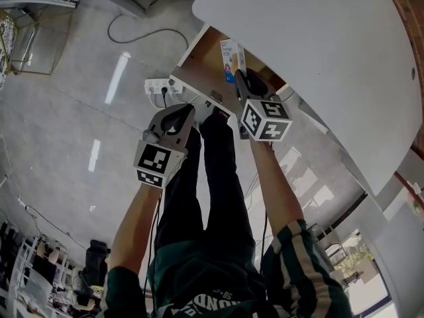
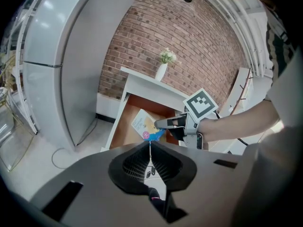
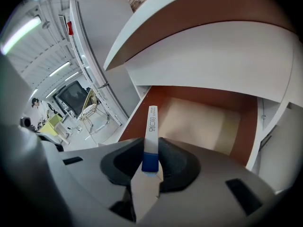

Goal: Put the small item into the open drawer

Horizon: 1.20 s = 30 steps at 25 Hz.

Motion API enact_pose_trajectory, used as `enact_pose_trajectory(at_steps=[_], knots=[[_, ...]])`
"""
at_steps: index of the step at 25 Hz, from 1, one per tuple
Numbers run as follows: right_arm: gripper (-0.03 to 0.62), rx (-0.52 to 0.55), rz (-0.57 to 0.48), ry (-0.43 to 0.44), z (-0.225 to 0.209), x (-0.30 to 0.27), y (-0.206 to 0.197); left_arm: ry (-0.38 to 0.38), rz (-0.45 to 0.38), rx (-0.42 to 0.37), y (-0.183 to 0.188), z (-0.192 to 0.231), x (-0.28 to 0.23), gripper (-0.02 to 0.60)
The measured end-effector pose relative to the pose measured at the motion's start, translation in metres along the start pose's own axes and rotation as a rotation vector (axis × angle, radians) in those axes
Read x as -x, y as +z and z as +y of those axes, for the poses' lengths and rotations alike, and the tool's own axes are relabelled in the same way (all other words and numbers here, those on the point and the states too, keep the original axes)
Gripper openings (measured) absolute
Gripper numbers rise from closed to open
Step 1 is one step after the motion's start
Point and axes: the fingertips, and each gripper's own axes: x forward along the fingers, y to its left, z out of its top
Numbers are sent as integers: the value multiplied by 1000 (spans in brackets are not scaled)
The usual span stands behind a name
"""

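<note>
The small item is a flat white packet (image 1: 232, 57) with a blue end. My right gripper (image 1: 240, 77) is shut on that blue end and holds it over the open drawer (image 1: 204, 57), whose inside is brown. In the right gripper view the packet (image 3: 152, 124) stands edge-on between the jaws of the right gripper (image 3: 151, 148), above the drawer's floor (image 3: 208, 122). The left gripper view shows the packet (image 2: 143, 123) hanging in the drawer (image 2: 127, 122) from the right gripper (image 2: 160, 124). My left gripper (image 1: 187, 111) hovers at the drawer's front, shut and empty (image 2: 150, 144).
The white table top (image 1: 318, 58) overhangs the drawer. A power strip (image 1: 161, 85) and a cable (image 1: 142, 35) lie on the floor to the left. A vase of flowers (image 2: 163, 65) stands on the table before a brick wall (image 2: 189, 46). A tall white cabinet (image 2: 61, 56) stands left.
</note>
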Motion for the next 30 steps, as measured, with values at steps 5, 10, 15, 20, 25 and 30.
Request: enact_pose_trajectory(at_steps=[5, 10, 15, 20, 25, 30], knots=[[110, 64, -10, -27, -5, -19, 7, 2, 2, 1, -5, 9, -4, 23], [110, 50, -2, -51, -17, -30, 8, 0, 18, 4, -10, 7, -4, 23], [110, 3, 17, -73, -26, -38, 10, 1, 24, 9, -12, 8, -3, 23], [110, -29, 59, -63, -29, -49, -7, 0, 23, 15, -12, 10, -5, 23], [110, -37, 114, -57, -31, -55, -20, -4, 26, 20, -10, 10, -6, 23], [110, -52, 167, -63, -32, -56, -31, -5, 31, 24, -11, 11, -6, 23]])
